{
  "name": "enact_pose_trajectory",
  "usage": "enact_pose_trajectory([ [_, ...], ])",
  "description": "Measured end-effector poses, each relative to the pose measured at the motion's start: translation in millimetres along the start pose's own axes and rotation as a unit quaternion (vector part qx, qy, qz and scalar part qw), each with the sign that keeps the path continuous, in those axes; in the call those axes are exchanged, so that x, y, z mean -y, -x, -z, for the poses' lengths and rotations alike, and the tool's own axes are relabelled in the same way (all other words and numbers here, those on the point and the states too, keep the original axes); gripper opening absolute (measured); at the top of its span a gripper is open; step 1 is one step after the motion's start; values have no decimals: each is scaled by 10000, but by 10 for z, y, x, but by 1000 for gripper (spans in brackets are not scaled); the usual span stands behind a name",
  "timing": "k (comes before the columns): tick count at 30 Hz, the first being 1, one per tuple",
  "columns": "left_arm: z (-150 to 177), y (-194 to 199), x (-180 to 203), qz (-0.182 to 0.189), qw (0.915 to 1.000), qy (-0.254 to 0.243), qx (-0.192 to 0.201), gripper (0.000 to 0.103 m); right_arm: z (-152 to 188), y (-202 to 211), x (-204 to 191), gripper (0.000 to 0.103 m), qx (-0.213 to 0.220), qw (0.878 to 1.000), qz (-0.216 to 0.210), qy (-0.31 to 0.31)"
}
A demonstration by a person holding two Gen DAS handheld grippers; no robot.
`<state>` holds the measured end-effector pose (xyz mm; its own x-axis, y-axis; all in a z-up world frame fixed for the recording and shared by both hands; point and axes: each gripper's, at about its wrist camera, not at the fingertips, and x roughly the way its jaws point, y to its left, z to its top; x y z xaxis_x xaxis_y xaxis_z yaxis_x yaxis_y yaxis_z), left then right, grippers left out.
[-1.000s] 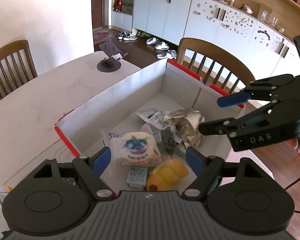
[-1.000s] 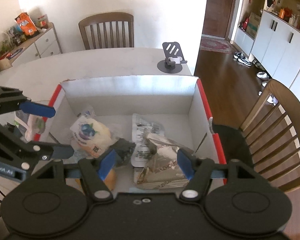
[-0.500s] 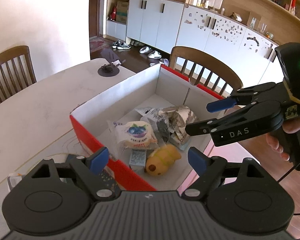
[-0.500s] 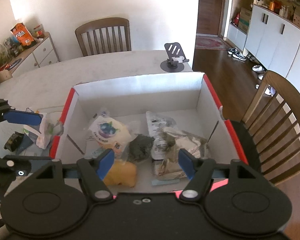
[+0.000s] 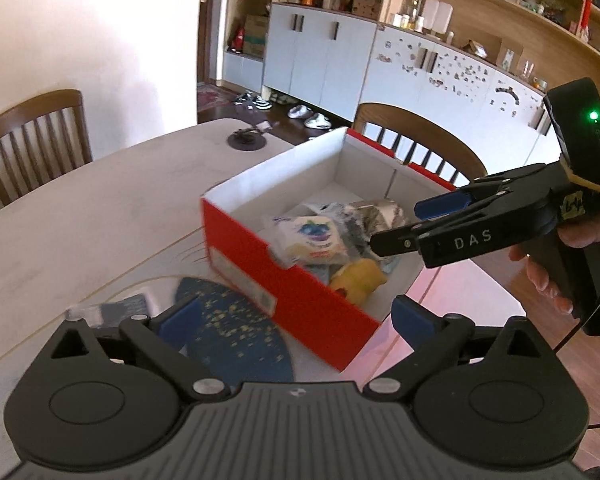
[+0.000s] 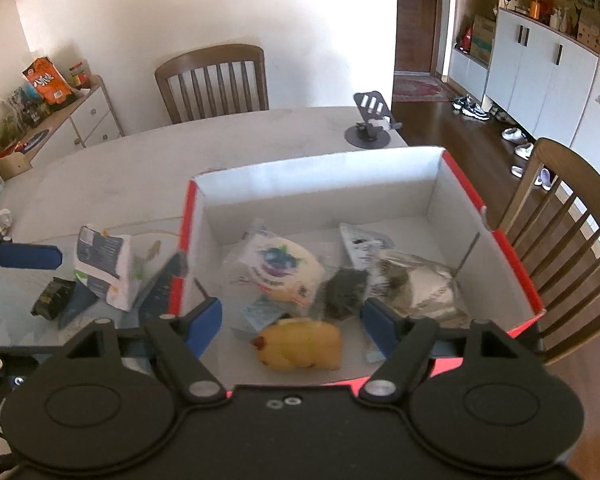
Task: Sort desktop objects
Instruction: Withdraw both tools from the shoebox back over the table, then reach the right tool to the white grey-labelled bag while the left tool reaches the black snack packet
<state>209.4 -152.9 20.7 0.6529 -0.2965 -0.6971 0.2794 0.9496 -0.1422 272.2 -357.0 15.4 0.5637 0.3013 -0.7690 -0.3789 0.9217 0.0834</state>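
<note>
Hand-held gripper (image 6: 290,318) tilted over box (image 6: 320,168) (jaws opening)

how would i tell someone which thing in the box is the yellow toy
Find the red box with white inside walls on the table. At its near end, just before the right gripper, lies the yellow toy. It is the only plain yellow, rounded thing there; its neighbours are printed or silvery packets.

A pale table (image 6: 112,168) carries a red cardboard box (image 6: 512,256) with white inner walls near its edge, a black phone stand (image 6: 370,128) farther back, and, beside the box's left wall, a white snack packet (image 6: 104,268) and a small dark packet (image 6: 52,298).
</note>
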Motion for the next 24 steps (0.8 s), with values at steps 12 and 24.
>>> enact_pose_trajectory([
  [12, 364, 383, -514, -331, 9986, 390, 157, 103, -53, -25, -668, 78, 94, 9996, -228, 123],
  [24, 729, 624, -979, -694, 9936, 859, 245, 103, -161, -207, -1405, 78, 30, 9964, -616, 583],
])
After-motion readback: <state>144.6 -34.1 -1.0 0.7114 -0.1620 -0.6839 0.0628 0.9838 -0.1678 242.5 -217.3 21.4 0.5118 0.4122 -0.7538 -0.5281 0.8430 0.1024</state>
